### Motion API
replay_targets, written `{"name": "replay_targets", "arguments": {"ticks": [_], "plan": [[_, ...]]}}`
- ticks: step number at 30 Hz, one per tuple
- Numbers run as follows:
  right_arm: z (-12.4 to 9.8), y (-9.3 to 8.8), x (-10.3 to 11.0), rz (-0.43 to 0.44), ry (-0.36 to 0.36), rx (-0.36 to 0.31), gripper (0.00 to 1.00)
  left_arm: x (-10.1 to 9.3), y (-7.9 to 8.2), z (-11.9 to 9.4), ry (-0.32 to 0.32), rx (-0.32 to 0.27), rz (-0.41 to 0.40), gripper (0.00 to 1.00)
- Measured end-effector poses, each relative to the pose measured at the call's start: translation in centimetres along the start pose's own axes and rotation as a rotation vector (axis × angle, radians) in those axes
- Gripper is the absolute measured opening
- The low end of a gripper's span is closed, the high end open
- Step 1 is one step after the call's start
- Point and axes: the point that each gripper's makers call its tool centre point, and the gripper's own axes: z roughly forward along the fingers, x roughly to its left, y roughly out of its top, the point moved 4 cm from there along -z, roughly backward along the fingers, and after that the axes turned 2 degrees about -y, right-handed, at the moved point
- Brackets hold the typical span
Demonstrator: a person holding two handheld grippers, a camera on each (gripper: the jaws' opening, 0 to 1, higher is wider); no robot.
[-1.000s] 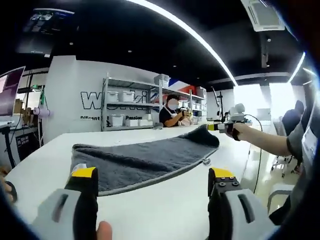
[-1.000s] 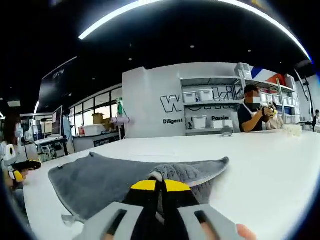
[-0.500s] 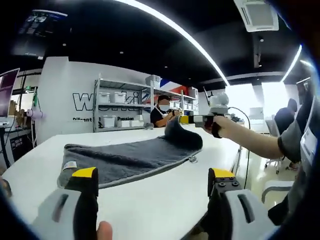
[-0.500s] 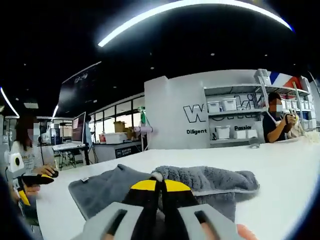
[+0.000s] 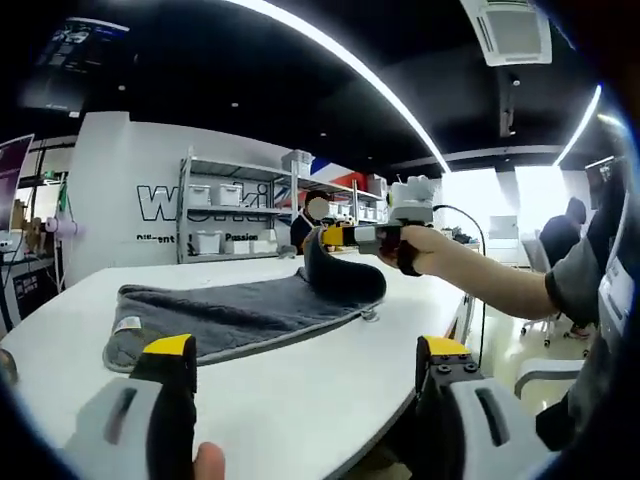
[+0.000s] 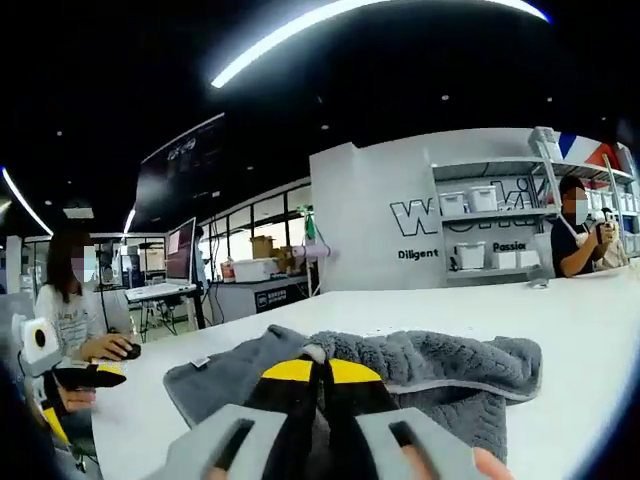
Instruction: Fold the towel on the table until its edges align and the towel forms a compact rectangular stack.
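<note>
Since a second ago, the right gripper point(image 5: 335, 237) has carried the far end of the grey towel point(image 5: 230, 315) up and over toward the near end, so the lifted corner now curls above the middle of the cloth, at about 12 o'clock in the left gripper view. Its jaws are clenched on the towel's edge; in the right gripper view the yellow-tipped jaws point(image 6: 320, 372) meet on the fabric at 6 o'clock, with the doubled layer piled just beyond them.

The left gripper point(image 5: 305, 362) hangs released, jaws wide apart, above the white table point(image 5: 300, 420) on the near side of the towel, touching nothing.

To fold well, I judge the carried edge should travel low and level until it lies over the end with the white label point(image 5: 127, 324), then be set down square. The free gripper could pin that end against sliding.
</note>
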Motion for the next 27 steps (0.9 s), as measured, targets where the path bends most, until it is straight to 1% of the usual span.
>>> {"name": "replay_targets", "arguments": {"ticks": [9, 18, 27], "plan": [[1.6, 1.0, 1.8, -0.006, 0.033, -0.016, 0.03, -0.3, -0.3, -0.2, -0.016, -0.001, -0.008, 0.95], [3.3, 0.5, 3.9, -0.003, 0.073, 0.006, 0.03, 0.4, -0.2, -0.4, -0.017, 0.0, 0.003, 0.95], [4.7, 0.3, 5.3, 0.0, 0.097, 0.022, 0.03, 0.9, -0.4, -0.6, -0.018, 0.009, 0.002, 0.95]]}}
